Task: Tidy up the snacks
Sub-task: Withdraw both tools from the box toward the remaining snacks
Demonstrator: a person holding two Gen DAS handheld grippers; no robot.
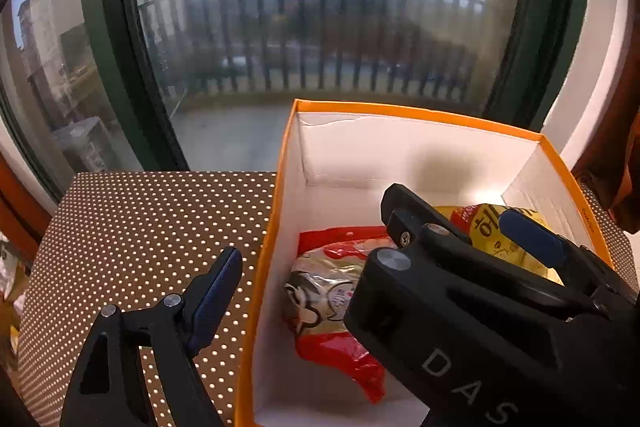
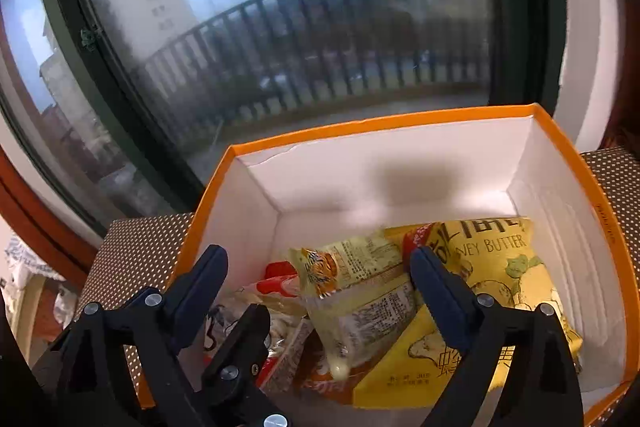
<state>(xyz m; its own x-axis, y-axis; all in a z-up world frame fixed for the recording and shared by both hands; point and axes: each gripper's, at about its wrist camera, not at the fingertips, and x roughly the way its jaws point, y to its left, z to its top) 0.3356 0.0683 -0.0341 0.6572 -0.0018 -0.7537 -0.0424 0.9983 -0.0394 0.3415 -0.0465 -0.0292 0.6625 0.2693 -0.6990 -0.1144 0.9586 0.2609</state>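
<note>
An orange box with white inside stands on a dotted brown surface by the window. Inside lie a red and white snack bag, a yellow honey butter bag and a clear pale yellow packet. My left gripper is open and empty, straddling the box's left wall; its left finger is outside the box. My right gripper is open over the snacks inside the box, holding nothing.
The dotted brown surface extends left of the box. A window with a dark green frame and a balcony railing lies right behind. The left gripper's finger shows in the right wrist view.
</note>
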